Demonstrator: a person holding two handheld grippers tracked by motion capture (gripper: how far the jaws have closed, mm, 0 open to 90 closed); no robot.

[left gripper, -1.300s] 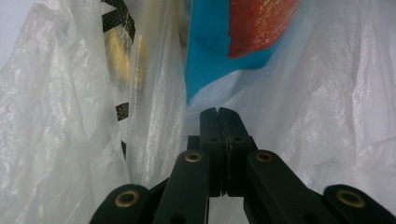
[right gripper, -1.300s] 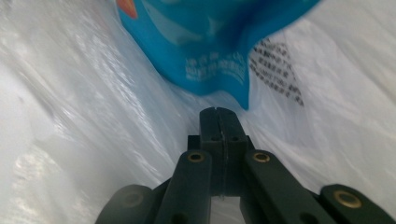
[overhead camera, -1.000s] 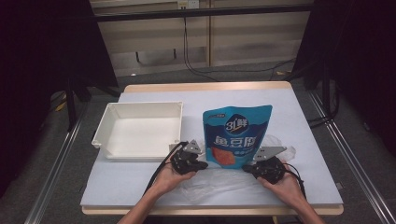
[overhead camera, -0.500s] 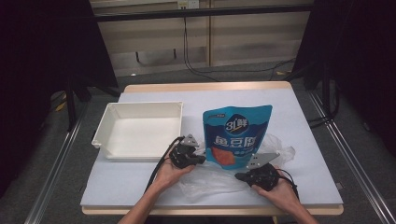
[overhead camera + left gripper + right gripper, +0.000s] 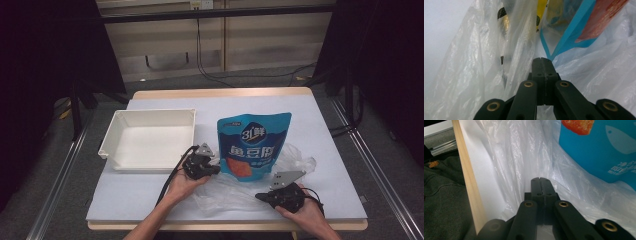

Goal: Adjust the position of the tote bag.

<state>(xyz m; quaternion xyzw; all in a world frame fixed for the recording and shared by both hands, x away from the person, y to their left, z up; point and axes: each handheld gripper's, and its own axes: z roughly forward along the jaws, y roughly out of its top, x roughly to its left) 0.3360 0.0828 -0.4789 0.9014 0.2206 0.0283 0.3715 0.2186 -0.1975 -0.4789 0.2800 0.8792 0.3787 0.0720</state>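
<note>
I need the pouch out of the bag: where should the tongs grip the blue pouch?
Grip the blue stand-up foil pouch by its flat top seal, coming from above: it sticks out of the clear plastic bag, whose film covers the pouch's lower corners.

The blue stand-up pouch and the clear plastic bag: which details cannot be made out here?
- Blue stand-up pouch: bottom edge hidden by clear plastic bag, high view.
- Small pouch print: too small, high view.
- Film between the jaws of left gripper and right gripper: cannot tell.

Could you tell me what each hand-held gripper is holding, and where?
Both jaw pairs are shut at the clear plastic bag; whether the left hand-held gripper or right hand-held gripper pinches film cannot be told.
</note>
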